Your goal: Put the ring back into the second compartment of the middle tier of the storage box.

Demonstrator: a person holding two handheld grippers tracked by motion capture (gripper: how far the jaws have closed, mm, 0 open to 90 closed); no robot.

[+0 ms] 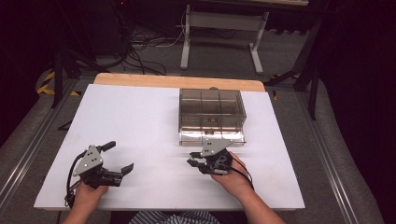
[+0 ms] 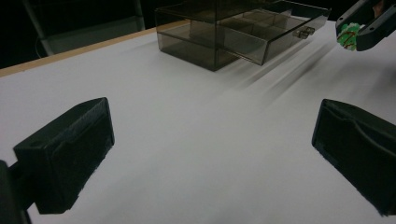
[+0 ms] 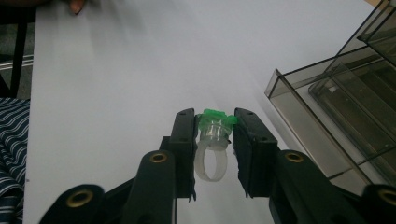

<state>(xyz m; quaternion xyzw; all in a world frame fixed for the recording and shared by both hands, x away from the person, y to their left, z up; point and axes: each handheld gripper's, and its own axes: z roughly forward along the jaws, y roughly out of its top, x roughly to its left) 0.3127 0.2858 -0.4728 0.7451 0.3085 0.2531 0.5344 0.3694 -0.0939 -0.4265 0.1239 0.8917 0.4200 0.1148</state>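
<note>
The right claw (image 3: 214,140) is closed on a small toy ring (image 3: 212,142), its two pads pinching the green and clear top while the pale band hangs free below. That is a slim hold on a rounded, slippery piece: I judge the ring could twist or pop out if the grip slackens or the hand jerks, and the dangling band could catch on the front wall of the open drawer (image 3: 322,135) as it goes over the edge, at the right of the frame. The smoky plastic of the organiser box (image 1: 212,112) also makes its dividers hard to read, so a drop into the wrong compartment, or short of the drawer onto the table (image 1: 140,116), seems possible. The left claw (image 2: 210,158) stands wide with nothing between its pads, hovering over bare white table, well apart from the box. The right gripper view gives the grip itself: band, green top, pad contact. The left gripper view shows the right claw (image 2: 359,32) in the upper right corner with a green speck in it, and the drawer's small knob (image 2: 303,32). In the high view the right claw (image 1: 205,161) sits just below the pulled-out drawer (image 1: 212,136) near the centre, and the left claw (image 1: 119,158) at lower left.
</note>
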